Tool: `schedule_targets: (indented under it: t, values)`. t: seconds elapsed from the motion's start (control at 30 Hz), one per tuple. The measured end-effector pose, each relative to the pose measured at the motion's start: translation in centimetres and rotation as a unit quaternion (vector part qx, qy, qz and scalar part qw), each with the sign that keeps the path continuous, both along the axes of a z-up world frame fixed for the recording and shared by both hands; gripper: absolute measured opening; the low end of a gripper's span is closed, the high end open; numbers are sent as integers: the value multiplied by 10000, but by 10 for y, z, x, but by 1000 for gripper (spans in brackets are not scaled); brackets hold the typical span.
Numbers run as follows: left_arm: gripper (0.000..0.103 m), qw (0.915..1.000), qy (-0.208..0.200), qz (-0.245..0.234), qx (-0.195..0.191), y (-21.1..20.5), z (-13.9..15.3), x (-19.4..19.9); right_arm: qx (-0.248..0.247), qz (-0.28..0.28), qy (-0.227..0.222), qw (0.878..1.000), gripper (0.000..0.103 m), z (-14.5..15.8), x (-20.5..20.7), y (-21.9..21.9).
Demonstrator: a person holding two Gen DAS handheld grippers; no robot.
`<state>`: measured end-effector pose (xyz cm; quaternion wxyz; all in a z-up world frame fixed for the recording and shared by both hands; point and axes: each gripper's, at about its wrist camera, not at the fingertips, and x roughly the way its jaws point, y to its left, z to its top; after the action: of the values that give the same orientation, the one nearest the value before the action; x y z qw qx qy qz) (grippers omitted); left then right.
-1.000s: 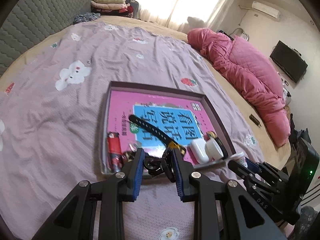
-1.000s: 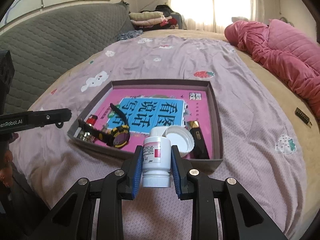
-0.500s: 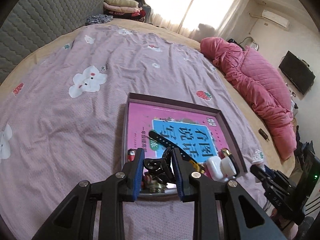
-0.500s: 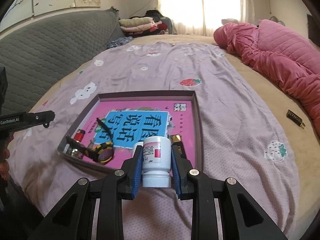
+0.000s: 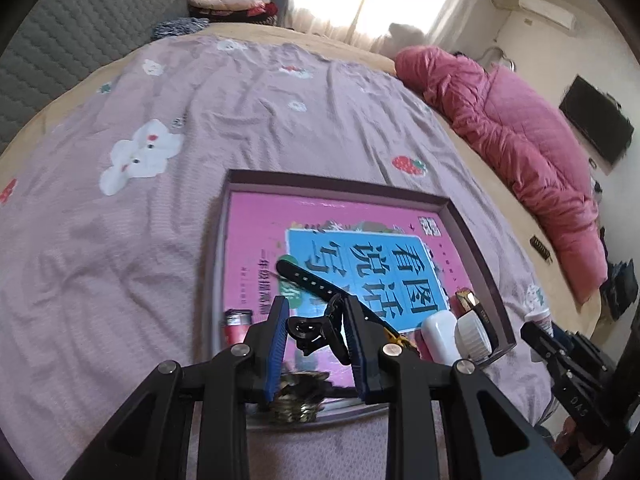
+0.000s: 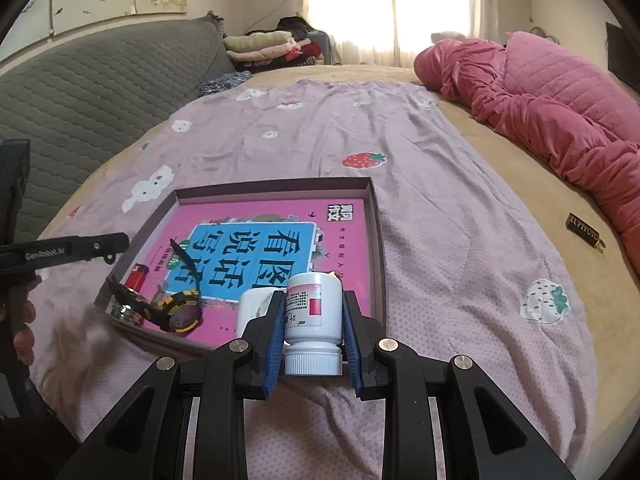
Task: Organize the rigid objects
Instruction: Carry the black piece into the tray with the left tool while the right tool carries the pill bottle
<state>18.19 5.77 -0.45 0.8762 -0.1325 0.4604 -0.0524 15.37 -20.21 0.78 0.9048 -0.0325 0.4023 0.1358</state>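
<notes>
Grippers are each carrying one item toward the shallow brown cardboard tray (image 6: 378, 216): right gripper (image 6: 313, 336) clamping a white plastic pill bottle (image 6: 314, 312) at its near edge, left gripper (image 5: 316, 334) pinching a black plastic hair claw (image 5: 316, 332) over its near-left corner, beyond them a black-and-yellow wristwatch (image 6: 176, 310) lying inside.

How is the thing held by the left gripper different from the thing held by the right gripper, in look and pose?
The black hair clip in the left gripper is small, dark and open in shape, while the white pill bottle in the right gripper is a solid cylinder with a printed label. The bottle fills the gap between its fingers, cap toward the camera; the clip looks thinner. Both are held above the near edge of the tray.
</notes>
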Motion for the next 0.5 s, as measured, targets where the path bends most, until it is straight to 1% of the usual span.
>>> schedule_targets:
  t: [0.27,0.5]
  values:
    - [28,9996,157,-218,58,-22,-14,16,-37,-91,11,10000,27,-4,7,-4]
    - [28,9988,266,-393,148,-37,-25,20,-34,-127,81,9999,27,-10,14,-6]
